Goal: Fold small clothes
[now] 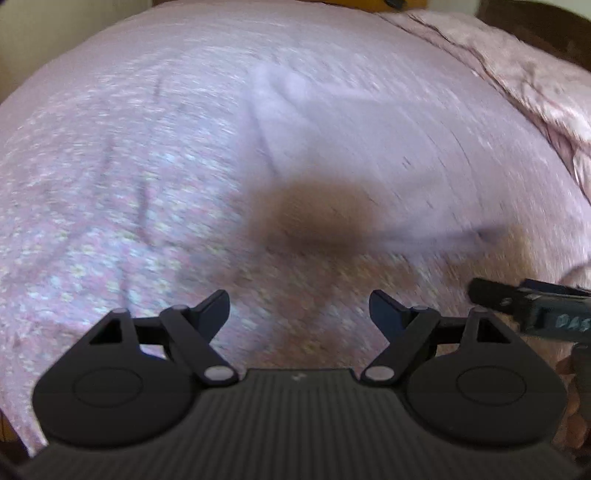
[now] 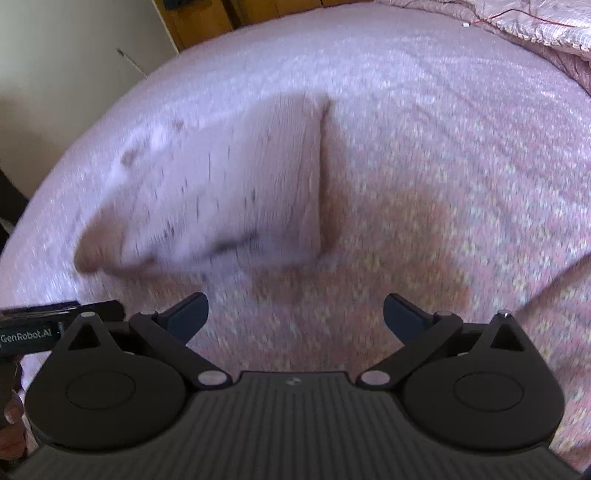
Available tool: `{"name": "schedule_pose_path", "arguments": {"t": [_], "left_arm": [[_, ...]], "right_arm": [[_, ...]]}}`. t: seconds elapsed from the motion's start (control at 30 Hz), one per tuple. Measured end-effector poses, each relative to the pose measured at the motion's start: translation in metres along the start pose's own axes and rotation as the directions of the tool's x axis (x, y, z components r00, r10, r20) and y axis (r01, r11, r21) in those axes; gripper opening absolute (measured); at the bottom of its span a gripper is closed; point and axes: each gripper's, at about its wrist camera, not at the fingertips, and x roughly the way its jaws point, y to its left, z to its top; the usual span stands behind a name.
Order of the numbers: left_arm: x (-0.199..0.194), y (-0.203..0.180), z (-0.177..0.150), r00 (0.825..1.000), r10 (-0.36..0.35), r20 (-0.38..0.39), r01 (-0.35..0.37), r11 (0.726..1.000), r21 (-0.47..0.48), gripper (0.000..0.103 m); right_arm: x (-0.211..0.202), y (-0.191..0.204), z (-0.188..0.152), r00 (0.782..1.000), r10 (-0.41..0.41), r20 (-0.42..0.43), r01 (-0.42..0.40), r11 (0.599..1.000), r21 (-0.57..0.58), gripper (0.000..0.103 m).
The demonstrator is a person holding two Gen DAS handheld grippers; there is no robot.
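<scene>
A small pale lilac garment (image 1: 354, 147) lies on the pink flowered bedspread (image 1: 110, 184), blurred by motion. In the right wrist view the garment (image 2: 229, 184) lies ahead and left of the fingers, with a raised edge casting a shadow on its right side. My left gripper (image 1: 299, 310) is open and empty, above the bedspread short of the garment. My right gripper (image 2: 295, 314) is open and empty too. The right gripper's body also shows at the right edge of the left wrist view (image 1: 535, 314), and the left gripper's body at the left edge of the right wrist view (image 2: 48, 325).
A crumpled pink quilt (image 1: 535, 85) lies at the far right of the bed; it also shows in the right wrist view (image 2: 546, 26). A wooden piece of furniture (image 2: 207, 18) and a pale wall (image 2: 74, 44) stand beyond the bed's far left edge.
</scene>
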Motion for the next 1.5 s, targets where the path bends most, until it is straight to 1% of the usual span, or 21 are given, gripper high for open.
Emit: {"name": "schedule_pose_path", "arguments": {"t": [0.1,0.23,0.33,0.37,0.57,0.77,1.1,1.5], "left_arm": [[0.005,-0.008,-0.006,0.999,0.040,0.017,-0.041,0.999,0.031,0.084],[0.017,-0.009,-0.009,0.995,0.095,0.018,-0.095,0.995,0.022,0.084],[0.027,-0.006,-0.012,0.993,0.115,-0.007,-0.116,0.993,-0.018,0.084],[0.027,-0.008,-0.013,0.993,0.118,-0.002,-0.118,0.993,-0.023,0.087],[0.029,-0.011,-0.016,0.990,0.138,0.008,-0.138,0.990,-0.020,0.095],[0.031,-0.012,-0.017,0.989,0.148,-0.009,-0.149,0.988,-0.029,0.101],[0.032,-0.010,-0.018,0.988,0.151,-0.014,-0.152,0.988,-0.025,0.102],[0.032,-0.009,-0.019,0.989,0.144,-0.018,-0.144,0.989,-0.035,0.102]], "right_arm": [[0.010,0.007,-0.009,0.999,-0.015,-0.042,0.013,0.999,-0.038,0.103],[0.025,0.003,-0.015,0.993,-0.001,-0.118,0.001,1.000,0.000,0.103],[0.028,0.000,-0.018,0.995,0.002,-0.102,-0.001,1.000,0.014,0.103],[0.028,0.001,-0.019,0.995,0.001,-0.100,0.001,1.000,0.013,0.103],[0.031,0.007,-0.022,0.995,-0.032,-0.095,0.030,0.999,-0.022,0.103],[0.031,0.008,-0.024,0.995,-0.046,-0.090,0.043,0.999,-0.034,0.103],[0.033,0.012,-0.026,0.994,-0.068,-0.088,0.064,0.996,-0.056,0.103],[0.033,0.011,-0.026,0.994,-0.072,-0.083,0.068,0.996,-0.056,0.103]]}}
